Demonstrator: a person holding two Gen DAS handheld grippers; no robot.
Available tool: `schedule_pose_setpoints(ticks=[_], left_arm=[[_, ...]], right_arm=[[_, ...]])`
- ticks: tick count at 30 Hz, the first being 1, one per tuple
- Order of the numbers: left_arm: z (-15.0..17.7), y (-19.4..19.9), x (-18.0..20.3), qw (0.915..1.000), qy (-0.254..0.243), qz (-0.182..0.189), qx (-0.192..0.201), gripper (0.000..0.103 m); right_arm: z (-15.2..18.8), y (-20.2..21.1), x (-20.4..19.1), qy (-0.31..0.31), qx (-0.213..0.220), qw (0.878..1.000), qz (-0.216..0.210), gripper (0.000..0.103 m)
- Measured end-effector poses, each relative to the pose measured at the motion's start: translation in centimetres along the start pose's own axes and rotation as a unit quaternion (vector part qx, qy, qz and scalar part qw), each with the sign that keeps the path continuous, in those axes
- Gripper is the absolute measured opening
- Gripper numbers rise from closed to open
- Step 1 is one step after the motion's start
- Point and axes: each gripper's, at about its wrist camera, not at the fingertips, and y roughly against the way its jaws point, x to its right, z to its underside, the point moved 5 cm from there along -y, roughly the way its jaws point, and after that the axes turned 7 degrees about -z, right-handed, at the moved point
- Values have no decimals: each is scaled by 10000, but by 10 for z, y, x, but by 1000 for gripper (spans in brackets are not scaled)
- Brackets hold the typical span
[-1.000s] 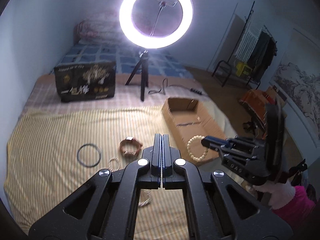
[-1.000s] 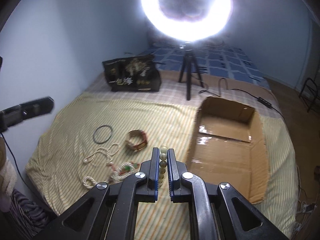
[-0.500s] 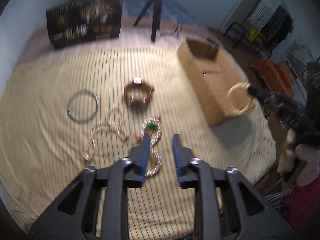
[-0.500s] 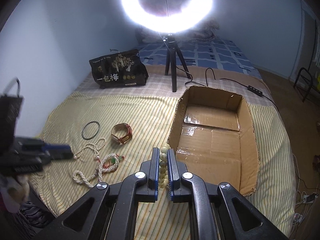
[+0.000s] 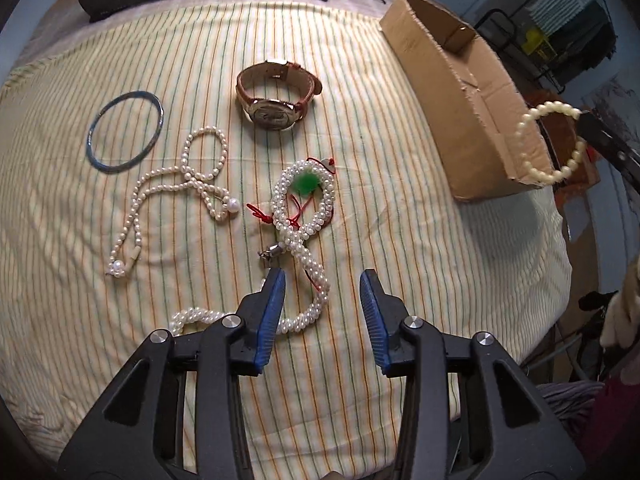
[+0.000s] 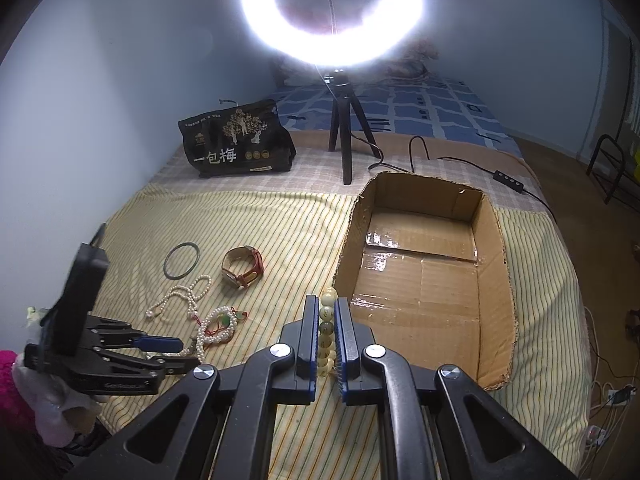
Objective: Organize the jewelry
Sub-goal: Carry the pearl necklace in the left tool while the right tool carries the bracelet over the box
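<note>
In the left wrist view the left gripper point(image 5: 322, 300) points steeply down at the yellow striped bedcover point(image 5: 400, 208), its blue-padded jaws opening, with a loop of the thick twisted white pearl rope necklace with green pendant and red cord point(image 5: 304, 216) lying between them, the pads apart from it. Left of the rope lies a thin single-strand pearl necklace point(image 5: 180, 184); a blue-green thin bangle point(image 5: 125, 134) sits at centre left, and a brown leather-strapped wristwatch point(image 5: 276, 94) at upper centre. The open brown cardboard box point(image 5: 460, 92) fills the upper right. In the right wrist view the right gripper point(image 6: 328, 344) is clenched on a cream beaded bracelet point(image 6: 326, 328), low in the frame, just beside the box's near left corner. A glowing ring light on a black tripod point(image 6: 332, 4) stands at the top.
</note>
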Motion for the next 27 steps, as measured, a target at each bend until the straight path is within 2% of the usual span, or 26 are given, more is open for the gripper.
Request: schedule_pose_setpoints(ticks=[8, 16, 21, 23, 27], left_arm=[[-8, -21, 6, 9997, 157, -87, -143, 39], [-17, -37, 10, 9994, 160, -272, -114, 39], [-19, -37, 4, 9990, 176, -398, -24, 13], [-17, -33, -2, 9992, 254, -309, -28, 8], [-9, -21, -8, 9995, 271, -142, 29, 6]], right_arm=[[2, 0, 1, 13, -21, 10000, -13, 5], [4, 0, 1, 38, -50, 10000, -2, 5], [7, -1, 0, 80, -87, 9999, 44, 5], [7, -1, 0, 91, -87, 9999, 60, 5], [5, 0, -2, 116, -53, 9999, 73, 5]])
